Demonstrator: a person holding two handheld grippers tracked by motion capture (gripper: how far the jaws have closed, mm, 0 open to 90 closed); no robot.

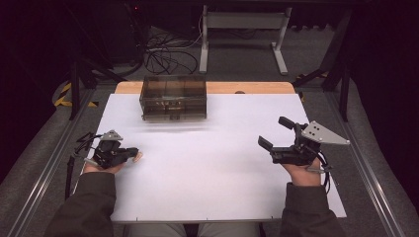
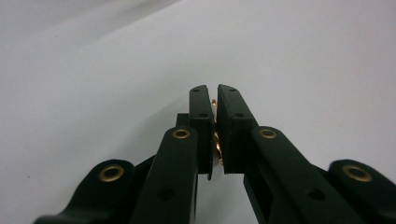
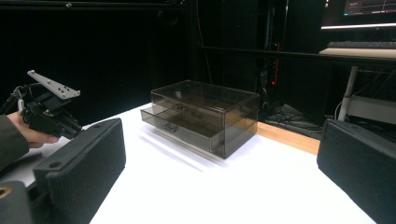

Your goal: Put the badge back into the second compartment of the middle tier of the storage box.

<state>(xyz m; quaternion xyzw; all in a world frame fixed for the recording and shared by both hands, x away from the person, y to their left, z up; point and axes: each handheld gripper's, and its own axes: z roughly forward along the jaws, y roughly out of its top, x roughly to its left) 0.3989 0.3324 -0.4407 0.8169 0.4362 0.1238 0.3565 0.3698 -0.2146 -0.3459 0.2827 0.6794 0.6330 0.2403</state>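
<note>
left tool (image 2: 213, 100) pinching something small and gold | drawer box (image 1: 173, 97) at its 1 o'clock, nearer than right tool (image 1: 276, 133), wide open, empty

A smoky brown see-through box (image 1: 173, 98) sits on a white table (image 1: 222, 168); black jaws.

One drawer box (image 1: 173, 98), two tools.
</note>
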